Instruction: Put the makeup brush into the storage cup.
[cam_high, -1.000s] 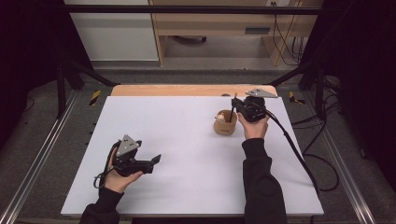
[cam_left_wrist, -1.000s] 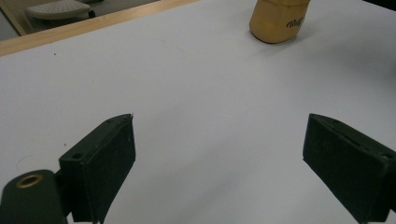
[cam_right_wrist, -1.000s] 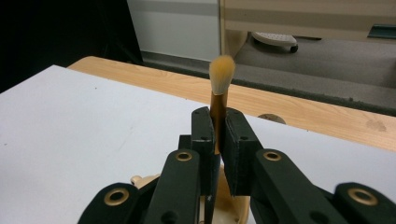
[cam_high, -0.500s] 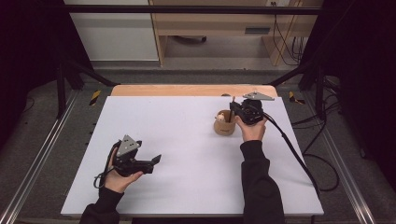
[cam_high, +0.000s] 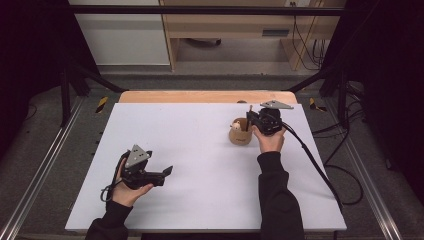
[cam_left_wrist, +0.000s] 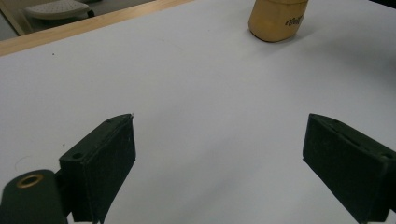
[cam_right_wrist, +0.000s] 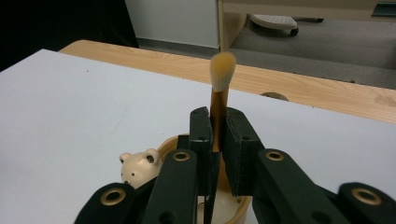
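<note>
We see the wooden cup holding a small bear figure at its 9 o'clock rim. Our right gripper is clamped on the brush handle, bristles at 12 o'clock above the jaws. Left gripper gapes wide, empty.

Tan cup, cream-tipped brush

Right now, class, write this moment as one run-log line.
right tongs: shut on brush, upright over wooden cup | left tongs: open, holding nothing, above white table | bear figure: in cup
</note>
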